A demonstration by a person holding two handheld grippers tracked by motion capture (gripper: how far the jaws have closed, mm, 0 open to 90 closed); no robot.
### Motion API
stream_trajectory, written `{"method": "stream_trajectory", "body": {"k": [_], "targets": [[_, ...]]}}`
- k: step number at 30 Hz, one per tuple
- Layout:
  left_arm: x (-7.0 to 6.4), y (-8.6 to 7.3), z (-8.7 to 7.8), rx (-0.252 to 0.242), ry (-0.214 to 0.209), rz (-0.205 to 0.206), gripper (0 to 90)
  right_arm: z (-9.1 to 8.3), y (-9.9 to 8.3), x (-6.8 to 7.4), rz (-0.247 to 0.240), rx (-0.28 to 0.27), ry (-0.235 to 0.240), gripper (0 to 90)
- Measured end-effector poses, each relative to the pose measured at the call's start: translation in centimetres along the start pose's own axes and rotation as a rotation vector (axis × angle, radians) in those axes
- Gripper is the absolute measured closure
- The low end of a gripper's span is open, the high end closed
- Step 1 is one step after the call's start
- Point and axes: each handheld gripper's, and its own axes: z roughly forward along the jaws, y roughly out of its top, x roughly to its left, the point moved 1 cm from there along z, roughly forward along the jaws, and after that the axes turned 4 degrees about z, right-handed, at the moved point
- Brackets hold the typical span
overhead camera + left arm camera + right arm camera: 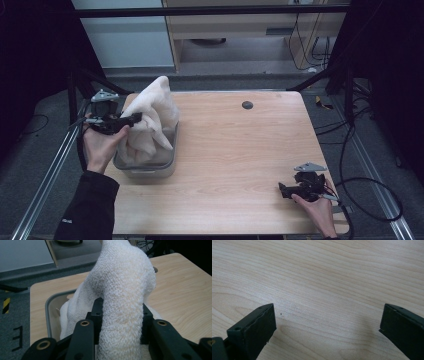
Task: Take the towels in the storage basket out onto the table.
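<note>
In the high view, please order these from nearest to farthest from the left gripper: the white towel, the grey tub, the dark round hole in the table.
From the left gripper:
1. White towel, gripped in its jaws.
2. Grey tub, just below, at the table's left.
3. Dark round hole, farther right, near the far edge.

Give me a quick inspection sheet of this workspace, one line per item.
Surface: light wooden table, bare wood beneath the right gripper.
Job's things: white knitted towel lifted partly out of the clear plastic bin at the table's left edge.
Clutter: small dark round disc near the far edge.
Grippers: left gripper clamped on the towel; right gripper open, low over the near right corner.
Cables: black cable trailing from the right gripper; more on the floor.
Surroundings: grey floor, pale cabinet behind.
</note>
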Motion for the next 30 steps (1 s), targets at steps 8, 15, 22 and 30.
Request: {"method": "stream_trajectory", "body": {"k": [8,15,22,30], "targets": [[-0.8,2.5,-2.0,-0.049,-0.007,0.022,66.3,0.0,0.0,0.0,-0.001,-0.001,-0.002,0.4],[-2.4,3.8,-3.0,-0.083,-0.051,0.047,66.3,-0.1,0.0,0.0,0.003,-0.005,0.002,0.6],[-4.8,4.9,-3.1,-0.099,-0.098,0.092,66.3,-0.2,0.1,-0.1,0.003,-0.013,-0.002,0.8],[-7.8,5.9,-2.5,-0.111,-0.147,0.139,66.3,-0.4,0.1,-0.2,0.008,-0.021,-0.004,0.8]]}}
